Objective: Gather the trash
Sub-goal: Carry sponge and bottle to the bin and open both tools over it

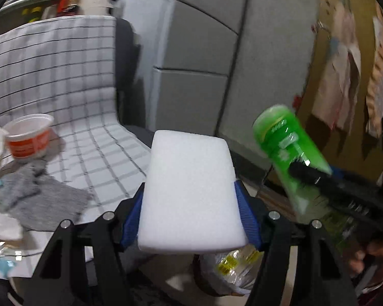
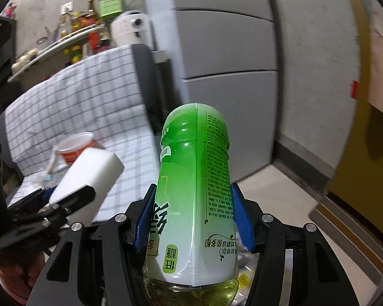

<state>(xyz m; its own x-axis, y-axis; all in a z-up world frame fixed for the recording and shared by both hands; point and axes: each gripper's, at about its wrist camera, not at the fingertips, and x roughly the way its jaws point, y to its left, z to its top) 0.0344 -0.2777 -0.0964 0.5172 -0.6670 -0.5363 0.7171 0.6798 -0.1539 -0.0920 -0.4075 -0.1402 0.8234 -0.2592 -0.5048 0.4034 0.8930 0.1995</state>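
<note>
My left gripper [image 1: 189, 187] is shut on a white foam block [image 1: 191, 158], its blue pads [image 1: 245, 214] pressing both long sides. The block sticks out forward, lifted off the surface. To the right, my right gripper [image 2: 193, 188] is shut on a green-labelled drink bottle [image 2: 194, 178] that holds a little yellowish liquid at its lower end. The bottle [image 1: 286, 148] also shows in the left wrist view, tilted, with a black finger across it. The foam block [image 2: 94, 170] shows at the left of the right wrist view.
A chair draped with checked cloth [image 1: 71, 81] holds an orange and white paper cup [image 1: 28, 137], a grey rag [image 1: 38, 193] and crumpled wrappers. Below the grippers lies a bag of clear plastic and yellow scraps [image 1: 232, 267]. A grey fridge [image 2: 229, 51] stands behind.
</note>
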